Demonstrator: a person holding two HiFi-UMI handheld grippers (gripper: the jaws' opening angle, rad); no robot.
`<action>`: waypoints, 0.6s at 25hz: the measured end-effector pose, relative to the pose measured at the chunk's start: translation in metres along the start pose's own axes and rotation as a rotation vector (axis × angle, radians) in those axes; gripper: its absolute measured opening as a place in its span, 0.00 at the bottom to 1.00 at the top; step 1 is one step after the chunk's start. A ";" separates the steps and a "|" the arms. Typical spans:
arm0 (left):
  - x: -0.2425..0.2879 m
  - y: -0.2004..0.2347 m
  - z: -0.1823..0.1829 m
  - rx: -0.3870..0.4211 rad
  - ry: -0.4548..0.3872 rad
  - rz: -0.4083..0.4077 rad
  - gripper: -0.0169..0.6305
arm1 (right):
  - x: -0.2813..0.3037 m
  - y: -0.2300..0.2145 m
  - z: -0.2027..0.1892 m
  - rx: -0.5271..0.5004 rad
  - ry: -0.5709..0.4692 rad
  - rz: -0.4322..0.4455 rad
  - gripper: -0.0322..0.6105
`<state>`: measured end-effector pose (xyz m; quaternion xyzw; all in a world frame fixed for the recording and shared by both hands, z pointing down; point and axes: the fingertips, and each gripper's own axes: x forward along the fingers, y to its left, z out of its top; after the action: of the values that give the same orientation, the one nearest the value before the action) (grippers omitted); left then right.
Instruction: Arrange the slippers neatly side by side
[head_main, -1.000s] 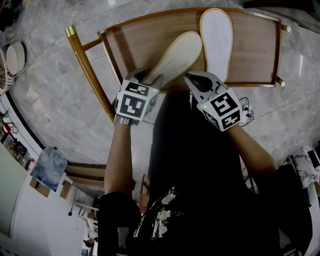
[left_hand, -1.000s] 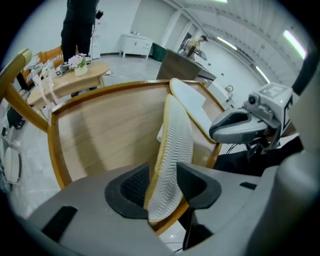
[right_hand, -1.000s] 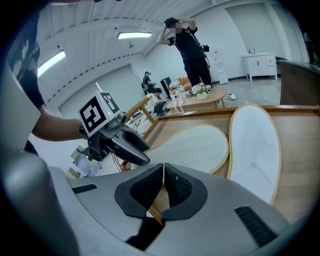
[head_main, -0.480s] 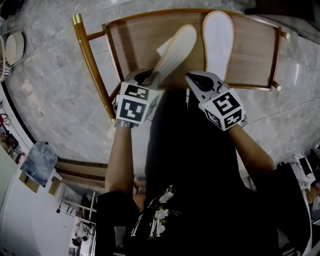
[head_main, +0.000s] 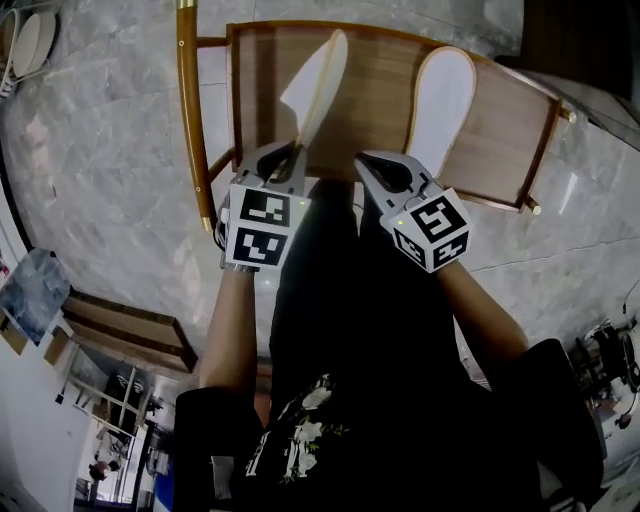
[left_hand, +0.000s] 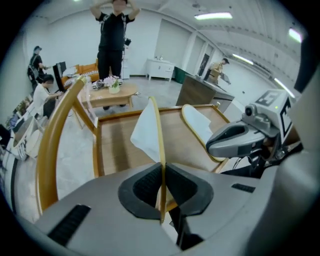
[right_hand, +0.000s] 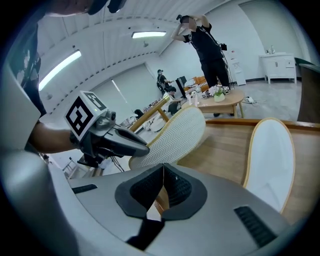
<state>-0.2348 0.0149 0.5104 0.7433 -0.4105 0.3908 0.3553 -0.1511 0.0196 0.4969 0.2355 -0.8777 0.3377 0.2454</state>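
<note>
On wooden rack (head_main: 375, 90): flat slipper (head_main: 440, 100) beside edge-up slipper (head_main: 318, 85); rail (head_main: 190, 110) left.

A wooden counter (head_main: 378, 90) with a raised rim and a long side rail (head_main: 190, 120) stands on a grey marble floor (head_main: 110, 150). Beyond it, a low wooden table (left_hand: 112, 95) bears a small potted plant (left_hand: 114, 85). A person in black (left_hand: 113, 35) stands behind it, arms raised. A white cabinet (left_hand: 160, 67) is by the far wall.
</note>
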 end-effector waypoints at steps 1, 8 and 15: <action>-0.002 0.003 0.003 -0.028 -0.022 0.031 0.06 | -0.001 -0.001 0.000 -0.009 0.006 0.008 0.05; -0.004 0.006 0.007 -0.198 -0.078 0.210 0.07 | -0.011 -0.002 -0.001 -0.043 0.031 0.041 0.05; 0.012 -0.015 0.015 -0.176 -0.090 0.224 0.07 | -0.028 -0.016 0.000 -0.042 0.024 0.022 0.05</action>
<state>-0.2125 0.0045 0.5112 0.6755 -0.5391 0.3570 0.3544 -0.1200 0.0161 0.4881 0.2165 -0.8841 0.3245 0.2571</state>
